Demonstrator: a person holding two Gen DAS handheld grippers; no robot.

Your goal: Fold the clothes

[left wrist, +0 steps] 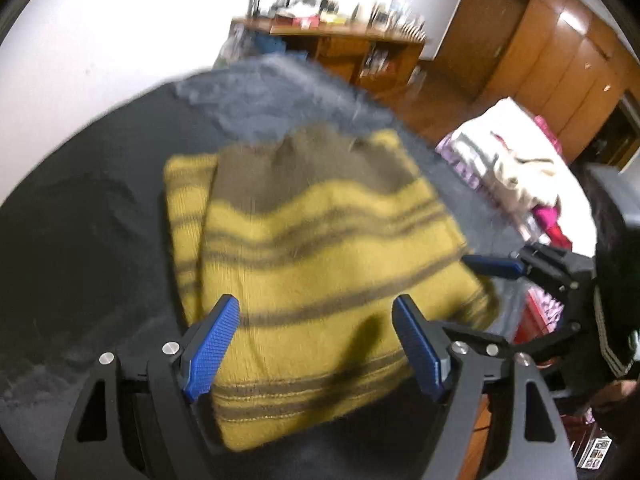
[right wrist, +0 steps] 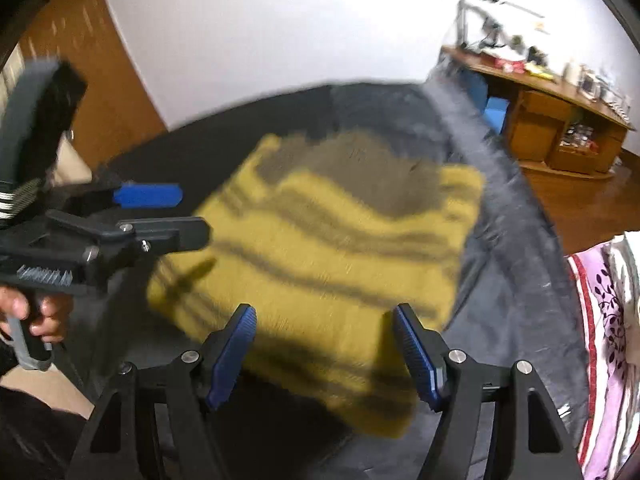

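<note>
1. Your left gripper [left wrist: 316, 344] sits at the bottom centre of its own view, jaws wide apart with nothing between them, above the near edge of the sweater [left wrist: 316, 248].
2. Your right gripper [right wrist: 324, 354] is at the bottom centre of its view, jaws also spread and holding nothing, over the sweater's [right wrist: 320, 248] near edge.
3. The sweater, yellow with dark stripes, lies folded into a rough rectangle in mid-frame on the dark blanket [left wrist: 88, 216].
4. In the right view, your left gripper [right wrist: 160, 216] comes in from the left edge beside the sweater, your hand [right wrist: 28, 312] on its grip.
5. A wooden shelf [left wrist: 344, 48] stands at the top of the left view, and floral bedding [right wrist: 604, 320] lies at the right edge of the right view.
6. Both views are motion-blurred.
</note>
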